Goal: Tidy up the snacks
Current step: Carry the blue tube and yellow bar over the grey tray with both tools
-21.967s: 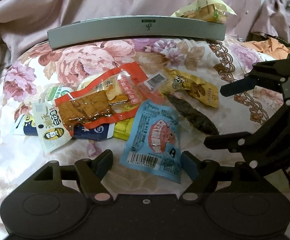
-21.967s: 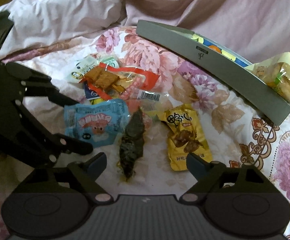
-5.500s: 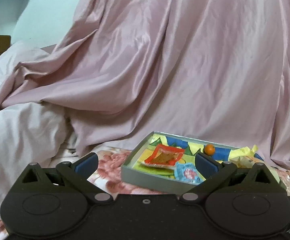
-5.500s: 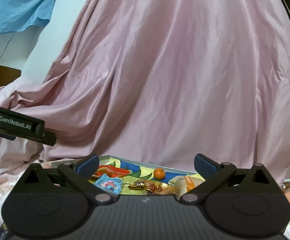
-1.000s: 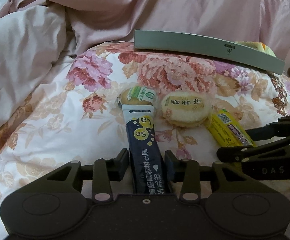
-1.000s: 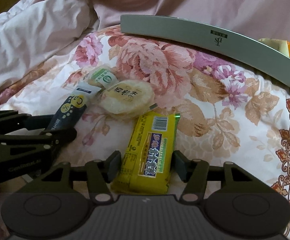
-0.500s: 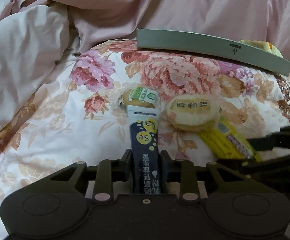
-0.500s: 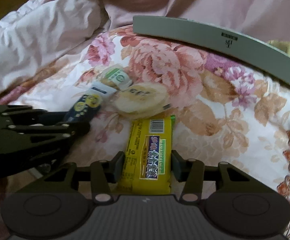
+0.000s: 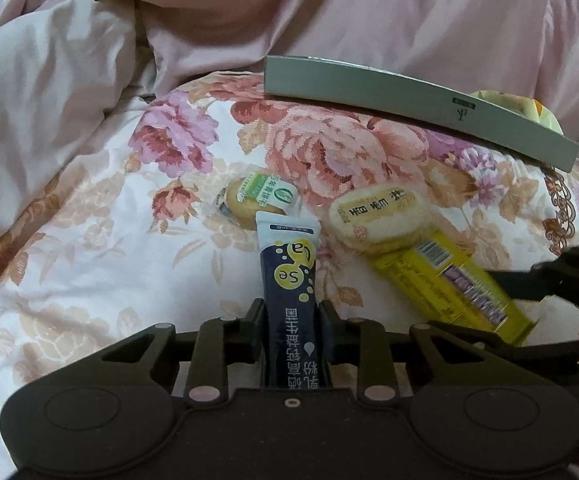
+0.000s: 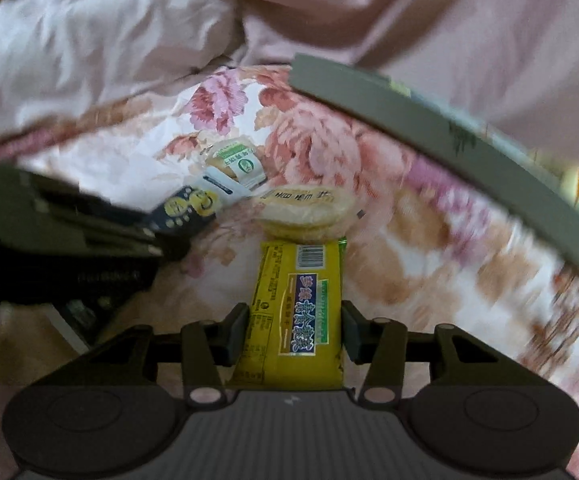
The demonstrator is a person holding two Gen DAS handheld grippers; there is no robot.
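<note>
Gripping two packets at once: my left gripper (image 9: 291, 330) clamps the dark sachet (image 9: 291, 280), my right gripper (image 10: 294, 332) the yellow bar (image 10: 295, 316). Two round cakes (image 9: 379, 218) lie on the bedspread (image 9: 89, 248), short of the grey tray (image 9: 409, 98).

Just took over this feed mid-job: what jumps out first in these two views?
Each claw is clamped on a snack: the left claw on a dark blue stick packet, the right claw on a yellow bar. Two round wrapped cakes lie just beyond on the floral bedspread, with the grey tray further back.
</note>
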